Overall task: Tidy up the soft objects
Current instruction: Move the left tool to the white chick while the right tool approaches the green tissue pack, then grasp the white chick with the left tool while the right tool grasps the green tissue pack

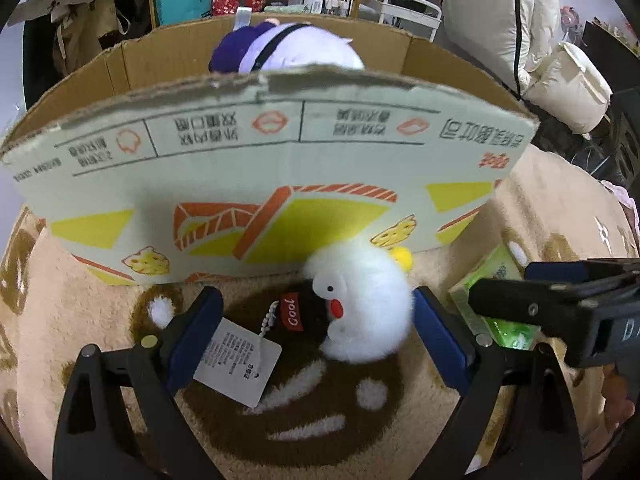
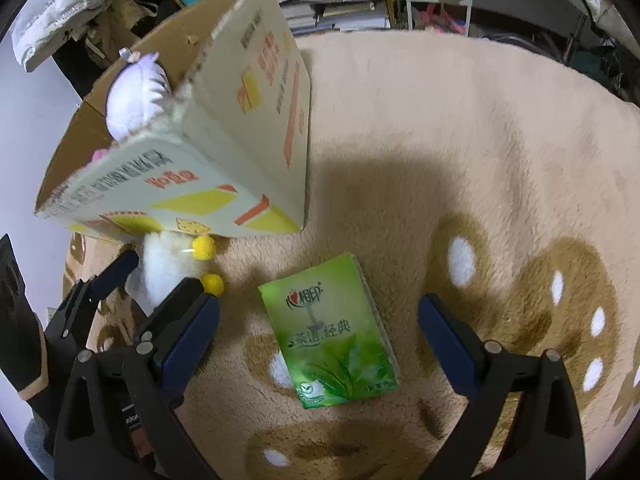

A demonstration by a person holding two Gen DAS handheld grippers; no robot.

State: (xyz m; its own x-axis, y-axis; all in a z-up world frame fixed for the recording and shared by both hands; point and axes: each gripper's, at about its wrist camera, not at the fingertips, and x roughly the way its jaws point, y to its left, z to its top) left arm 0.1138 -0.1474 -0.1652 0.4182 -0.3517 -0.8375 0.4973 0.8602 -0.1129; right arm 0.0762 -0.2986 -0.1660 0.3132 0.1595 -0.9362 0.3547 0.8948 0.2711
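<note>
We see one purple-and-white plush [image 1: 280, 46] already lying in the cardboard box [image 1: 256, 152]. A white plush chick [image 1: 360, 308] lies on the bear-print rug [image 2: 480, 152] against the box's near wall, between the wide-open, empty jaws of the left gripper [image 1: 318, 336]. The right gripper [image 2: 318, 344] frames a green tissue pack [image 2: 334, 332], jaws likewise wide open and empty. We judge one item stowed and two left.
</note>
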